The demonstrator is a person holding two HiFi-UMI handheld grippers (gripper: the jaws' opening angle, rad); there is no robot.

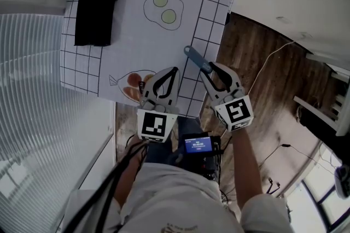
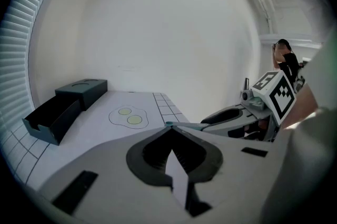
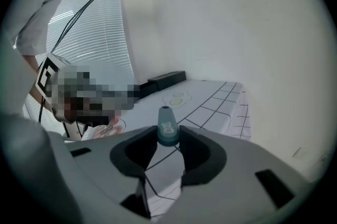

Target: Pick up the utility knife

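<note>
Right gripper [image 1: 210,69]: jaws clamped on the teal utility knife [image 1: 196,59], gripped at its rear, front end sticking out past the fingertips over the gridded edge of the white tablecloth [image 1: 164,46]
Left gripper [image 1: 174,71]: jaws closed tip to tip, nothing between them, just beside the right
Black box [image 1: 94,18] at far corner
</note>
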